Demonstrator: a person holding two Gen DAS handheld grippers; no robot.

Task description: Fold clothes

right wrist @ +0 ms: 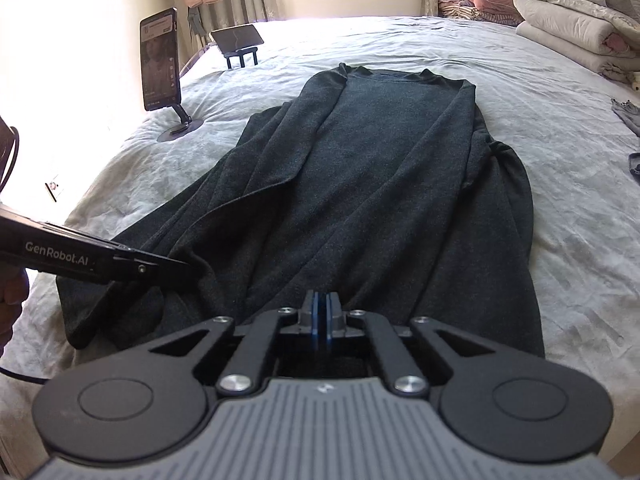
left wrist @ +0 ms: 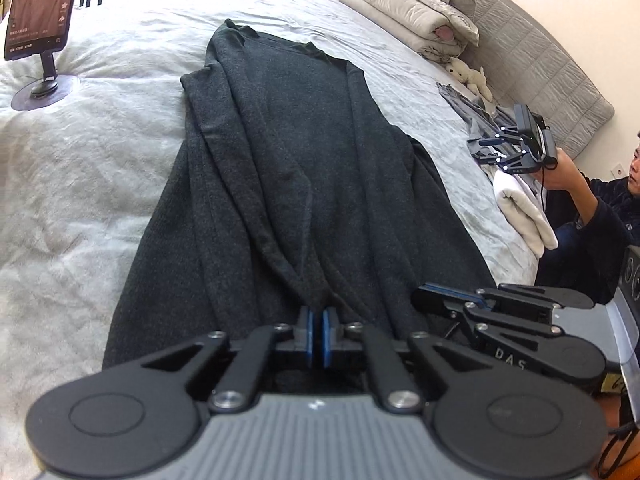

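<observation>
A dark grey knit garment (left wrist: pixel 300 160) lies lengthwise on the pale bed cover (left wrist: pixel 100 160), collar at the far end, both sides folded inward over the middle. My left gripper (left wrist: pixel 319 314) is at the near hem, its blue pads pressed together, and the fabric's folds gather into them. In the right wrist view the same garment (right wrist: pixel 380 180) stretches away, and my right gripper (right wrist: pixel 320 300) is shut on the hem a little further right. The left gripper (right wrist: pixel 176 260) shows there at the hem's left corner; the right gripper (left wrist: pixel 424 296) shows beside the left one.
A phone on a stand (right wrist: pixel 160 64) and a small tablet stand (right wrist: pixel 238 40) sit on the bed's far left. Folded quilts (left wrist: pixel 416 12) and a plush toy (left wrist: pixel 468 74) line the headboard side. Another person (left wrist: pixel 600 208) holds a gripper there, near a folded white cloth (left wrist: pixel 524 208).
</observation>
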